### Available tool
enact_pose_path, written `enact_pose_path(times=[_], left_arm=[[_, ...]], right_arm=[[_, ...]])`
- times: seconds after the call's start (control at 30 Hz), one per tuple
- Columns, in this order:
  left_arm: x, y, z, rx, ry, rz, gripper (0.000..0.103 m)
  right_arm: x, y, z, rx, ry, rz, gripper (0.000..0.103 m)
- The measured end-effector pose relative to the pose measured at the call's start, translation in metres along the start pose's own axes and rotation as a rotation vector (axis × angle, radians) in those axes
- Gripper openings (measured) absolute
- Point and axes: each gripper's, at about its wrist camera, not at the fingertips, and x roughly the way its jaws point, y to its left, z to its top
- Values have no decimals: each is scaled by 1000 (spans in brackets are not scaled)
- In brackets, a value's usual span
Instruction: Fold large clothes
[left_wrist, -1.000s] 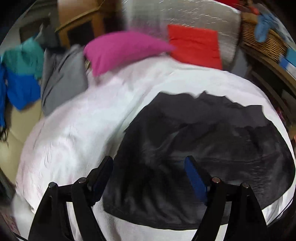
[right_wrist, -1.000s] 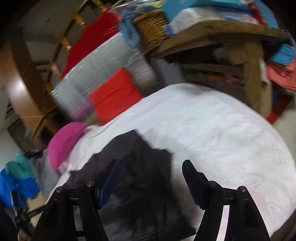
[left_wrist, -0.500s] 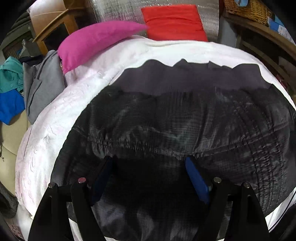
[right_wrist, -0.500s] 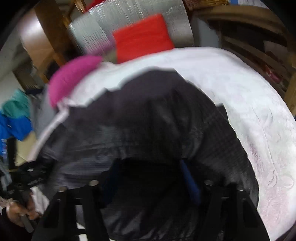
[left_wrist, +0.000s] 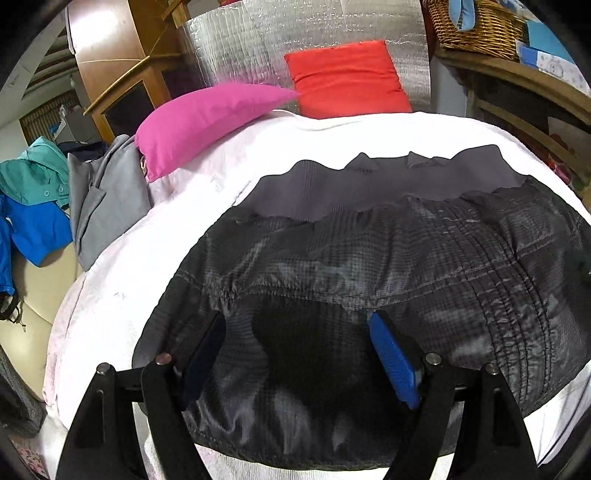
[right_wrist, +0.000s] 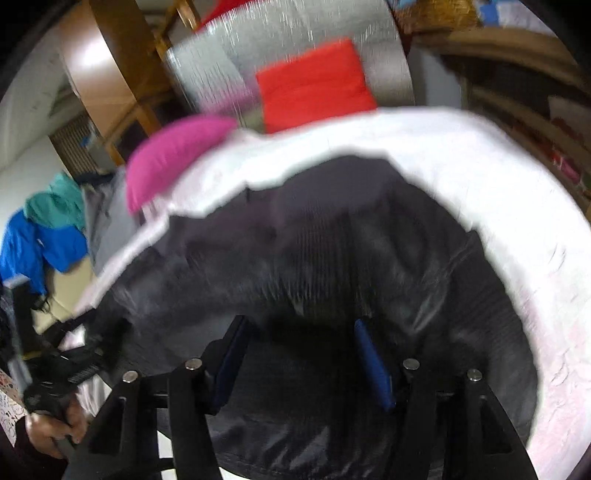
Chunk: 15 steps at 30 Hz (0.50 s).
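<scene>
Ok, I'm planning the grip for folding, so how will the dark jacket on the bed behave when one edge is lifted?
The jacket will probably go floppy: it lies slack and wrinkled on the white bedcover. Its shiny quilted shell looks slippery, so a shallow pinch may slide off. It looks thin, so likely light for its size, though the unlifted part should drag.

Pink pillow (left_wrist: 207, 118) beside red cushion (left_wrist: 347, 77); wicker basket (left_wrist: 476, 26) above.

Dark quilted jacket (left_wrist: 388, 258), grey ribbed hem, flat on the white bedcover (left_wrist: 155, 266)
</scene>
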Motion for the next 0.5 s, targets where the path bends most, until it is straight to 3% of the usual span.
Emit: enact_pose_path(times=[0.1,0.23,0.4,0.5], left_arm=[[-2,-1,-1,-4,-4,1,82],[-5,0,-1,-4,-9,1,82],[-7,4,-3,-10,-11,5,82],[-5,15,-3,-26,4,17,82]], right_arm=[[8,5,-3,-36,26,-63,61],[-4,3,-6,-8,-1,-45,61],[-37,3,-10,-37,-99,-95,61],[-60,-22,-3,61,-171,-92,62]])
